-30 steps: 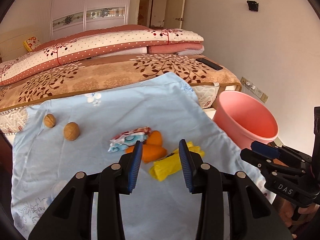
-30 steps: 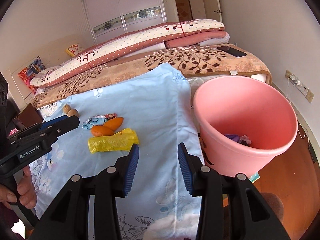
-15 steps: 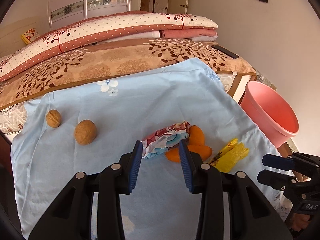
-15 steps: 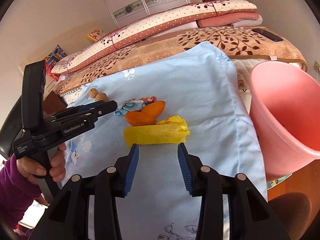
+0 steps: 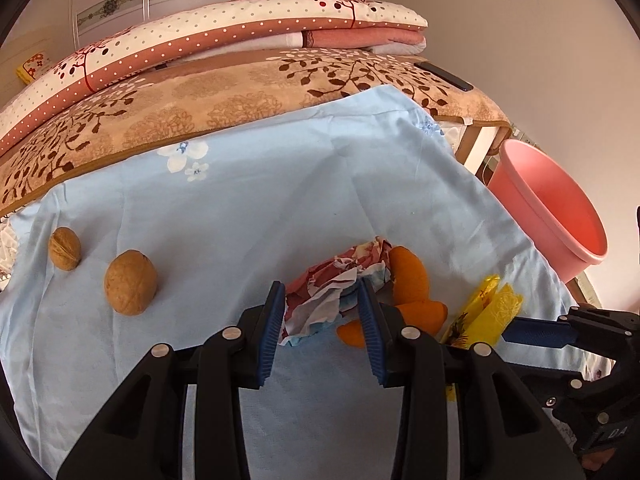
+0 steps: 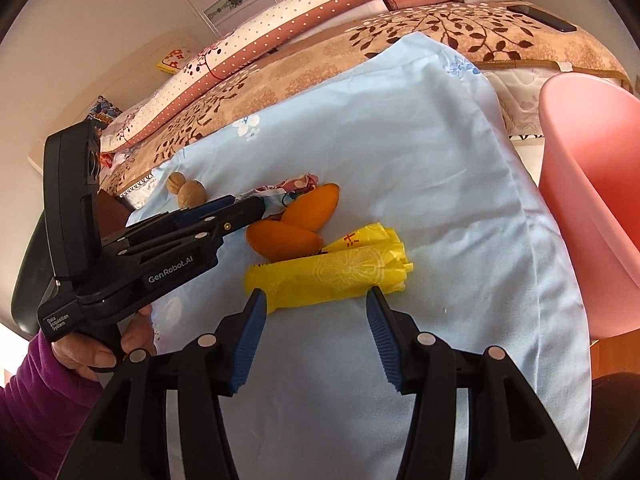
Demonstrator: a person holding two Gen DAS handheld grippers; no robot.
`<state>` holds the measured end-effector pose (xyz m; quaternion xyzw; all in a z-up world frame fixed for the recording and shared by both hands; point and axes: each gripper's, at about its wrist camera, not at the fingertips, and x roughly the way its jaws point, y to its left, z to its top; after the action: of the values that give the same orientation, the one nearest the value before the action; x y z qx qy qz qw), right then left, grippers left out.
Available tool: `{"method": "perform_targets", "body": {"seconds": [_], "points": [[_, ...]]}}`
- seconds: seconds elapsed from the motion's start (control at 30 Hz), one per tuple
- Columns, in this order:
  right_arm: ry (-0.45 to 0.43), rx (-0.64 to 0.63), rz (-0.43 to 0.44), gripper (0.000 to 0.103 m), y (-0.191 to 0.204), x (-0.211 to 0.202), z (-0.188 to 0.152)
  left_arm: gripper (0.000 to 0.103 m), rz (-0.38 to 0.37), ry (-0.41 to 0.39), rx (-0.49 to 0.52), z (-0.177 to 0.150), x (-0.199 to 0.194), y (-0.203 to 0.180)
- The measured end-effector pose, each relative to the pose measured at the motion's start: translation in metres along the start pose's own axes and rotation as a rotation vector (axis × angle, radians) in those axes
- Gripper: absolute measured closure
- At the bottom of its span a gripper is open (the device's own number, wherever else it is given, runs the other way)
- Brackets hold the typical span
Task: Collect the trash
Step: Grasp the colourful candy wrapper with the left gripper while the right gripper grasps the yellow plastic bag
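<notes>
Left gripper [image 6: 256, 208] reads "GenRobot.AI" (also "Data Acquisition System").

Both wrist cameras look low and close across the blue sheet [image 5: 280, 184] toward the bed; both share the orange peels [image 6: 296, 220].

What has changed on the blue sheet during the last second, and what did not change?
Both grippers came forward and down. The left gripper, open, now brackets the crumpled floral wrapper; the right gripper, open, reaches the yellow wrapper. Nothing is gripped yet. The orange peels, walnuts and pink bin stayed in place.
</notes>
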<state>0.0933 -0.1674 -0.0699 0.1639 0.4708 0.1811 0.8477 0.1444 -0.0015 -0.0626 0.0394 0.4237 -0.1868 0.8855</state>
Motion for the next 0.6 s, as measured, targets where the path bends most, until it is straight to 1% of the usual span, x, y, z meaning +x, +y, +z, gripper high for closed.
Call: {"method": "perform_targets", "body": {"seconds": [0.1, 0.13, 0.23, 0.37, 0.47, 0.6], "points": [[-0.01, -0.007, -0.011, 0.047, 0.001, 0.003, 0.006, 0.086, -0.036, -0.003, -0.003, -0.003, -0.003, -0.003], [-0.012, -0.008, -0.013, 0.047, 0.002, 0.004, 0.008, 0.091, -0.043, -0.003, -0.004, -0.003, -0.004, -0.005], [-0.017, -0.001, -0.011, 0.046, 0.003, 0.008, 0.015, 0.095, -0.066, -0.011, -0.007, -0.007, -0.01, -0.01], [-0.013, 0.003, -0.024, 0.046, 0.006, 0.013, 0.019, 0.096, -0.115, -0.008, -0.038, -0.014, -0.021, -0.017], [-0.018, -0.022, -0.051, 0.046, 0.011, 0.014, 0.018, 0.097, -0.132, -0.016, -0.053, -0.02, -0.031, -0.021], [-0.03, -0.067, -0.096, 0.046, 0.017, 0.008, 0.01, 0.097, -0.137, -0.032, -0.082, -0.027, -0.044, -0.018]]}}
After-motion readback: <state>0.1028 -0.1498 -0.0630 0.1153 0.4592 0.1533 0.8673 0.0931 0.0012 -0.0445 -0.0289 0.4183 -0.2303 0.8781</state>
